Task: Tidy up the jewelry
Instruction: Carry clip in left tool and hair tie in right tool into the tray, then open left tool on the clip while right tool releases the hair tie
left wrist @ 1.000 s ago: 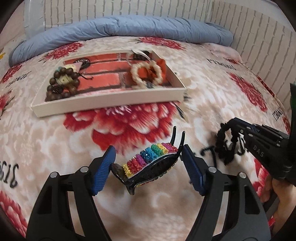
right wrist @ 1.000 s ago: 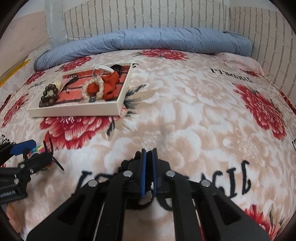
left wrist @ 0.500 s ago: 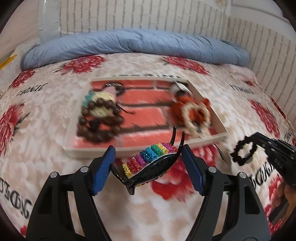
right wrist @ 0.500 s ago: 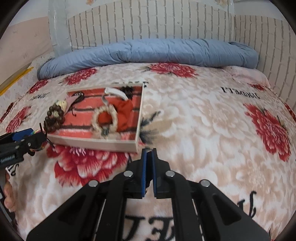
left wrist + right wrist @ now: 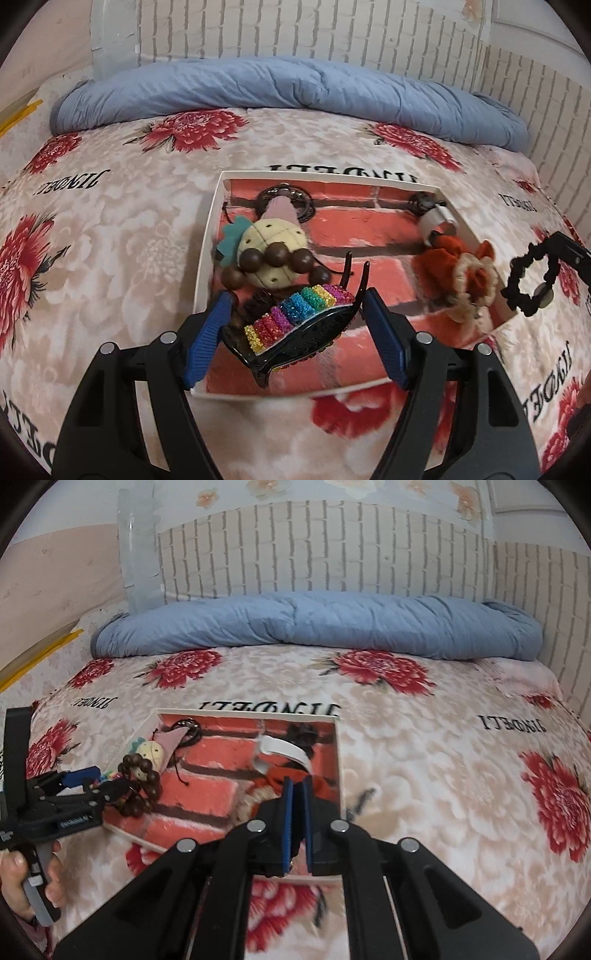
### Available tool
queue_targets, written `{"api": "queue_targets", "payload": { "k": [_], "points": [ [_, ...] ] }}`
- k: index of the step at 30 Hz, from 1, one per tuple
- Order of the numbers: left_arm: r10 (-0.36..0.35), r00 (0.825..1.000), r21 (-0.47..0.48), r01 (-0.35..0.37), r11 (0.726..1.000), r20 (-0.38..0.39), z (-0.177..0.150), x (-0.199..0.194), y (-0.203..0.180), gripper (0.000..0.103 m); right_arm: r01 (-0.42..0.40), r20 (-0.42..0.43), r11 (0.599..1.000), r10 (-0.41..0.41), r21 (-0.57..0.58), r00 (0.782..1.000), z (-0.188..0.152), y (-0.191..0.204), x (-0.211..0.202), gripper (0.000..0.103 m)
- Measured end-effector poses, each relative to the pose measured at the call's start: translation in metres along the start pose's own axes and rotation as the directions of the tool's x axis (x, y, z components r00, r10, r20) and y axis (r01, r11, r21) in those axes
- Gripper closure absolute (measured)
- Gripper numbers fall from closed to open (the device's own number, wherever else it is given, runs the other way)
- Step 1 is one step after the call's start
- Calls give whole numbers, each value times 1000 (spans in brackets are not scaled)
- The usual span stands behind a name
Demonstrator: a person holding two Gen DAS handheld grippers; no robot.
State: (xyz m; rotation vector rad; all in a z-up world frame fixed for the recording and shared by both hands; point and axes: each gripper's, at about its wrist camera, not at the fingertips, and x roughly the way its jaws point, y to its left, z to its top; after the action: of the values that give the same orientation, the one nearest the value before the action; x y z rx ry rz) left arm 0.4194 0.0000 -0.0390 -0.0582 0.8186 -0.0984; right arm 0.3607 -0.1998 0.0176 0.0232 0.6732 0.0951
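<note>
Left gripper (image 5: 295,317) jaws grasping rainbow hair clip (image 5: 295,321) over tray (image 5: 207,251); right gripper (image 5: 297,790) jaws clenched on black scrunchie (image 5: 532,284).

We are seeing a rainbow-glitter black claw clip (image 5: 295,328) tilting above the brick-lined white tray (image 5: 207,254), and a black scrunchie (image 5: 532,284) dangling beside it.

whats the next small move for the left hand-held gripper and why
Probably lower a little and open. The left hand-held gripper holds the rainbow hair clip over the tray, above a bare patch near the wooden bead bracelet.
</note>
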Motion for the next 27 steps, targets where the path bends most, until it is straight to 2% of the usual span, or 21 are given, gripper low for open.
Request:
{"api": "queue_targets", "payload": {
  "k": [6,12,19,20,26,27],
  "points": [
    [0,1000,7,0,1000,-5,-3,19,9,31,1,-28,1000,-1,-4,1000,-10,12,39,97],
    [-6,1000,6,6,1000,-7,-6,27,14,31,3,-87,1000,-1,20,996,-26,5,69,97],
    [-8,1000,7,8,1000,-6,-7,28,15,31,7,-109,1000,-5,21,994,-37,1,79,97],
    [-8,1000,4,8,1000,-6,-7,28,15,31,5,-110,1000,-2,21,994,-37,1,79,94],
    [-17,1000,-7,16,1000,-7,-6,23,15,31,-10,-103,1000,12,25,995,-34,-1,71,93],
    [-18,1000,-7,18,1000,-7,-6,21,14,31,-16,-104,999,19,30,994,-33,-2,69,90]
  ]
}}
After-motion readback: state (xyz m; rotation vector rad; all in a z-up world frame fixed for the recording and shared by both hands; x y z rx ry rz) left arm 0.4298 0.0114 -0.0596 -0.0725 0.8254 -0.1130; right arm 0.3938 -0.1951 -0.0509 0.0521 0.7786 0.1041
